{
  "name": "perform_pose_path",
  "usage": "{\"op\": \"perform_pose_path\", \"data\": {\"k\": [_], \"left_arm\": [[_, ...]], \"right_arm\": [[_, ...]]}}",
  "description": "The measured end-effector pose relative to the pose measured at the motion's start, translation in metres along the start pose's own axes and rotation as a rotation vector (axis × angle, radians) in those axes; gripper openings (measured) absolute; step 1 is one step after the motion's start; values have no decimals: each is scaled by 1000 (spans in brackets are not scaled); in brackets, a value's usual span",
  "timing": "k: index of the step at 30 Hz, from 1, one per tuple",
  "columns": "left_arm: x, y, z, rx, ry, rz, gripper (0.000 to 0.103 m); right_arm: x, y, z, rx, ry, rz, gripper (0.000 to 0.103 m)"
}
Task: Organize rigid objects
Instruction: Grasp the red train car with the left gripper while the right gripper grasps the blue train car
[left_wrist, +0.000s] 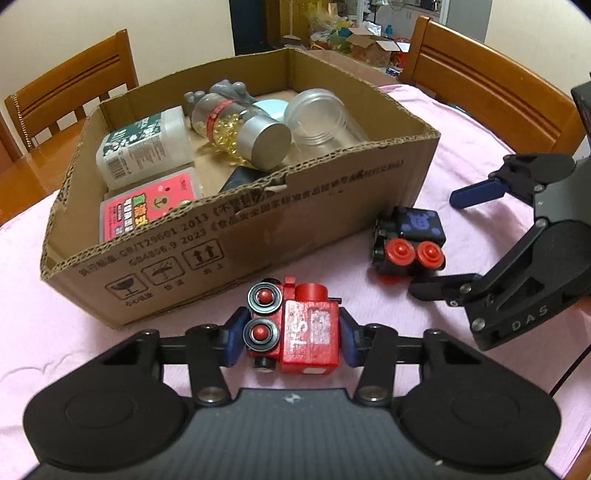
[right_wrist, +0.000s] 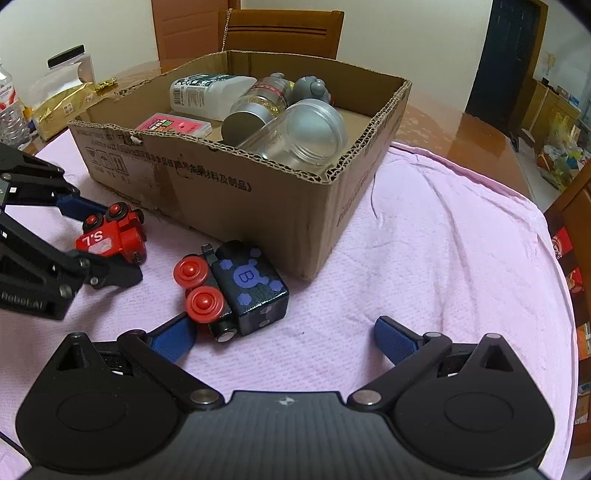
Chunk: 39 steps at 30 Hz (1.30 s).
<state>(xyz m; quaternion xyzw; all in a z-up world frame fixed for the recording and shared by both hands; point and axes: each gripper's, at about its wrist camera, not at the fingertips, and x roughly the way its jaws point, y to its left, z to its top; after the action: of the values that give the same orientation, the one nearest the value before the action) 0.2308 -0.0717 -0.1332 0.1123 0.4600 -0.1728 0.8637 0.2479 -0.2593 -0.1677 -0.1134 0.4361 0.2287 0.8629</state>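
Note:
A red toy train car lies on its side on the pink cloth, just in front of the cardboard box. My left gripper is shut on it, a blue pad against each flank; the right wrist view shows the same grip on the red car. A black toy car with red wheels and blue spots lies on its side between the two grippers. My right gripper stands open around its near end, left pad close to a red wheel, right pad well clear.
The box holds a white bottle, a capsule jar with a silver lid, a clear empty jar, a grey figure and a pink case. Wooden chairs stand behind the table. A bag and a water bottle sit far left.

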Motion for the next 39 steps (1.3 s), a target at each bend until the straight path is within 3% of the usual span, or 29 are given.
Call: {"op": "perform_pose_path", "data": {"k": [4,8,18,21,26,30,34,39], "left_arm": [[-8,11,-11,-69,11,52,49],[-16,28,-23,-143,22,78,49],[-21,36,-30,-154,17,87,49],[-20,36,-30,-156,13,88,49],[-19,37,-28,-154,13,88,49],[-18,37,-26,-156,15,92,51],[-17,37,-24,-153,18,94,49],[-17,37,-20,-146,35,90,49]], "right_arm": [[0,2,1,4,11,-3,103],[2,14,7,-54,33,47,103],[0,51,12,-187,72,175,103],[-1,55,12,-177,70,160,100],[5,48,23,-107,36,102,84],[6,45,28,-121,30,85,74],[6,45,33,-127,32,81,58],[3,47,31,-148,43,56,55]]}}
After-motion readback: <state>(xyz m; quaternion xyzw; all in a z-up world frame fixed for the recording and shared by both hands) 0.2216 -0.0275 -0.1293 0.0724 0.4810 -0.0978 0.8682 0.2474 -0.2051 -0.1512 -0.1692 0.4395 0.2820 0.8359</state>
